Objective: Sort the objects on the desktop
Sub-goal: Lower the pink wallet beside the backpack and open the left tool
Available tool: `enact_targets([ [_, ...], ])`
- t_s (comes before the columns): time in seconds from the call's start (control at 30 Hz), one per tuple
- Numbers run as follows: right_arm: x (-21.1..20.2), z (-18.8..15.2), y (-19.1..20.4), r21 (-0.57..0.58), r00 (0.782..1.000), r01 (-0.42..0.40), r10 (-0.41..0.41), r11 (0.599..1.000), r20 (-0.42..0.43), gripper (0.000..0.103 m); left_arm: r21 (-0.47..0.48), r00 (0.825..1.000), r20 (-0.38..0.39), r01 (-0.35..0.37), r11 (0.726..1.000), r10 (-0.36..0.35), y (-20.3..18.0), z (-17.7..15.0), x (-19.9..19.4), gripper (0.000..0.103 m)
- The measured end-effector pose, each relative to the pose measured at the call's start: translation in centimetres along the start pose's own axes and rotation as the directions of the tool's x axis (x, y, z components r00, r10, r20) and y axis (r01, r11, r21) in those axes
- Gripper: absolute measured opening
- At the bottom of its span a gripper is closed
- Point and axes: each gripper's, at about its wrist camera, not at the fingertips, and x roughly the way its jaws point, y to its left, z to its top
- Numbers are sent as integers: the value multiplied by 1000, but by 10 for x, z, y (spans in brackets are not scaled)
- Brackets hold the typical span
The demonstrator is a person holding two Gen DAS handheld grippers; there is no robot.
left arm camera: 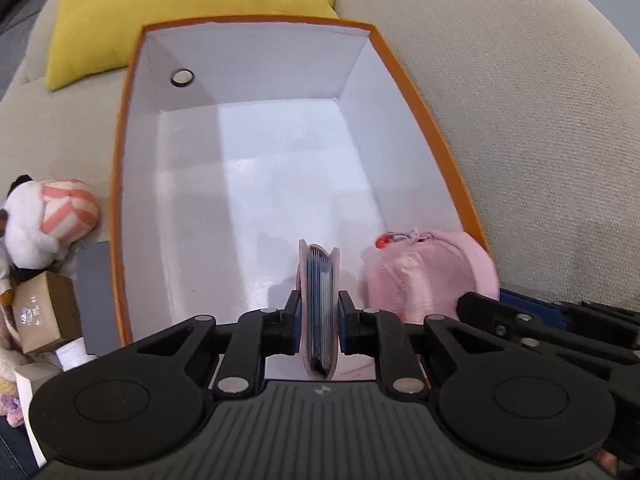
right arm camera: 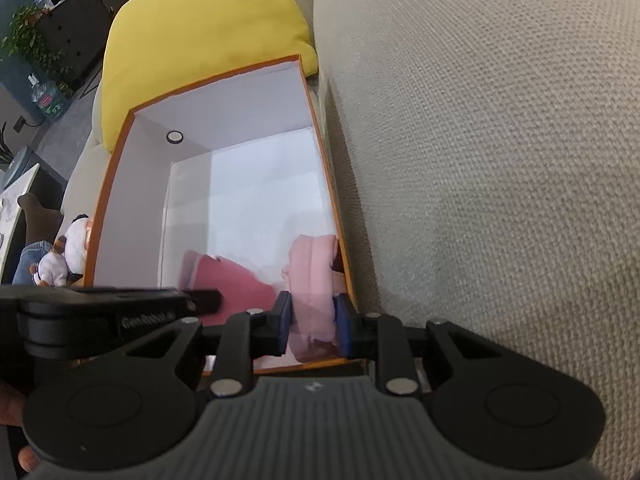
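An orange box (left arm camera: 128,128) with a white inside sits on a beige sofa; it also shows in the right wrist view (right arm camera: 108,184). My left gripper (left arm camera: 319,320) is shut on a thin pink wallet (left arm camera: 319,300) with dark cards inside, held edge-up over the box's near end. My right gripper (right arm camera: 313,322) is shut on a soft pink pouch (right arm camera: 314,276) at the box's near right corner; the pouch also shows in the left wrist view (left arm camera: 424,276), with a small red clasp. The wallet appears in the right wrist view (right arm camera: 236,284) beside the left gripper's body.
A yellow cushion (left arm camera: 180,12) lies behind the box. A plush toy (left arm camera: 44,220), a small brown carton (left arm camera: 44,312), a grey card (left arm camera: 94,292) and white papers lie left of the box. The sofa back (right arm camera: 500,160) rises on the right.
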Motion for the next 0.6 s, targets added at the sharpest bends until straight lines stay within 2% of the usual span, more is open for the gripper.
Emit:
enact_targets([
  [0.07,2,1,2,0,1000,-2,2,1000,2,25,-24,998,-49,44,999,-45,3,1,6,19],
  [0.17,4,1,2,6,1000,-5,5,1000,1,25,-28,998,-34,49,998,-50,0,2,10,19],
  [0.23,3,0,1,18,1000,-11,11,1000,0,25,-71,993,-57,99,993,-103,2,3,15,20],
  [0.43,1,4,-13,63,999,-43,43,997,-4,26,-153,980,-47,185,971,-195,19,5,18,24],
  [0.57,-2,4,-13,67,999,-51,51,996,4,26,-184,963,-30,257,949,-267,30,5,15,28],
  [0.6,-14,-3,-19,66,999,-51,50,997,9,26,-182,959,-22,274,944,-283,30,1,14,28],
])
